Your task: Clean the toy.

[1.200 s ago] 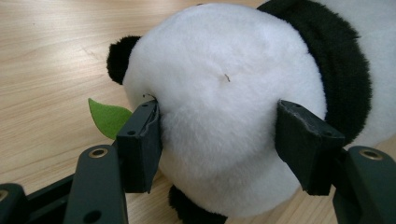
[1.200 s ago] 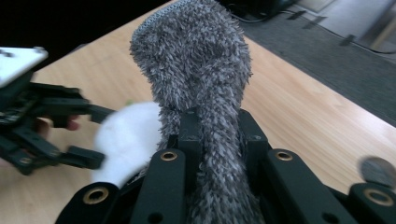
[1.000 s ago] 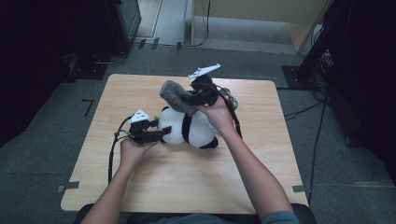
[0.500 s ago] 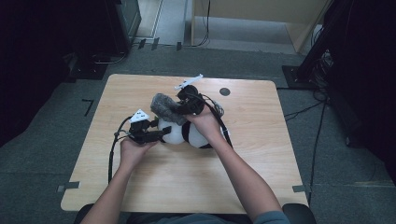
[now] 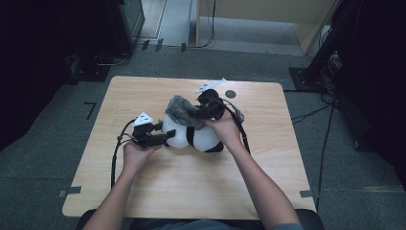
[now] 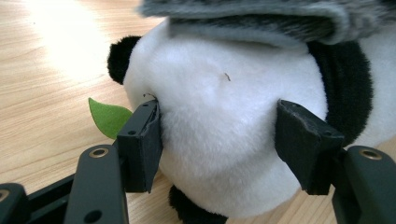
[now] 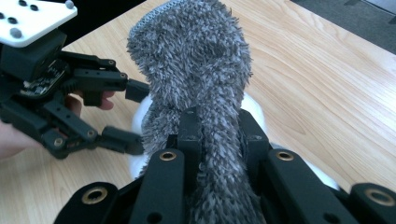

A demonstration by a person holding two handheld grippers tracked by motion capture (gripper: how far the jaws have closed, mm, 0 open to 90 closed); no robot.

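1. Your left gripper (image 5: pixel 163 138) squeezes the panda toy (image 6: pixel 224 140), which lies on the table (image 5: pixel 143 96);
2. your right gripper (image 7: pixel 217 135) pinches the fuzzy grey cloth (image 7: pixel 196 65), seemingly resting on the panda.

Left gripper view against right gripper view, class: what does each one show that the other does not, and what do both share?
The left gripper view alone shows a green felt leaf beside the panda plush toy's white body, plus the toy's black patches, with the left gripper clamped on that body. The right gripper view alone shows the right gripper shut on the grey fluffy cloth, and a hand holding the other gripper. Both share the toy, the cloth lying over it, and the wooden table.
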